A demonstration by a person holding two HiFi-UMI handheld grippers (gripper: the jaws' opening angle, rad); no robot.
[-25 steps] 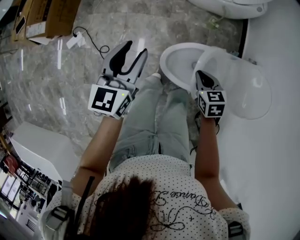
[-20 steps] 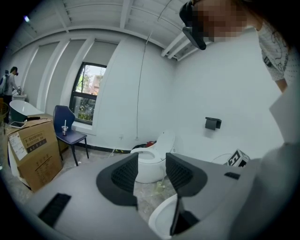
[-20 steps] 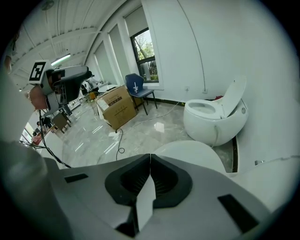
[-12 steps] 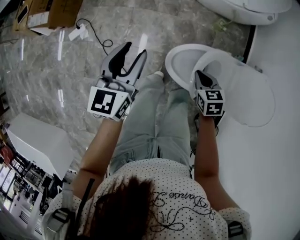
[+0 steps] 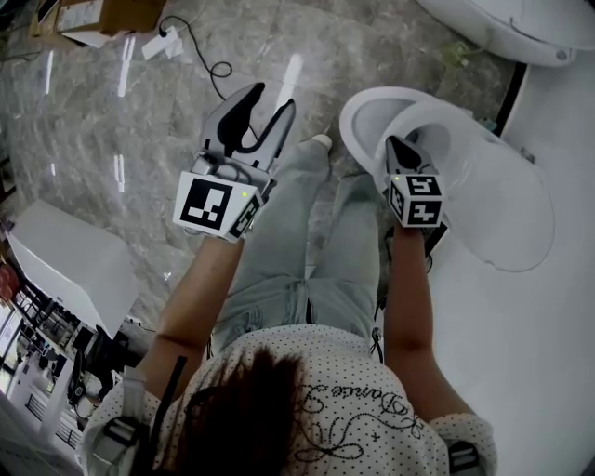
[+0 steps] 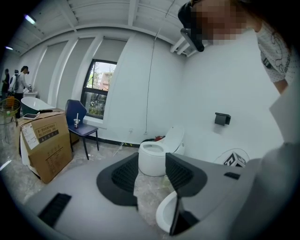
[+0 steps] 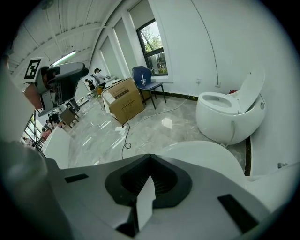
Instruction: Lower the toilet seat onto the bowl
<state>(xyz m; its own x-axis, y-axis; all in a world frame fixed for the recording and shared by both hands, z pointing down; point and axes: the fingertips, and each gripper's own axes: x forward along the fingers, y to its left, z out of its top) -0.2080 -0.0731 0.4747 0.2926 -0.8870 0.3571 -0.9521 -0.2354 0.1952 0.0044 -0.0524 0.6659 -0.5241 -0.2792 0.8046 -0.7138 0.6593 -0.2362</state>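
Note:
The white toilet seat (image 5: 493,204) stands tilted above the bowl (image 5: 364,116) at the right of the head view. My right gripper (image 5: 396,144) is shut on the seat's near left rim. In the right gripper view a thin white sliver of the seat (image 7: 146,201) shows between the closed jaws of that gripper (image 7: 150,161), and the seat's curved surface (image 7: 201,154) lies just beyond. My left gripper (image 5: 270,98) hovers open and empty over the marble floor, left of the bowl. Between its jaws the left gripper (image 6: 152,168) shows floor, with the bowl's rim (image 6: 163,216) below.
A second toilet (image 5: 521,23) with its lid up stands against the wall farther on. A cardboard box (image 6: 44,143), a blue chair (image 6: 77,119) and a black cable (image 5: 200,56) are on the floor to the left. The person's legs (image 5: 316,242) stand before the bowl. A white cabinet (image 5: 65,265) is at the left.
The head view has drifted, so the bowl and seat sit slightly further right and lower. The right gripper stays shut on the seat's rim. The left gripper has hardly moved.

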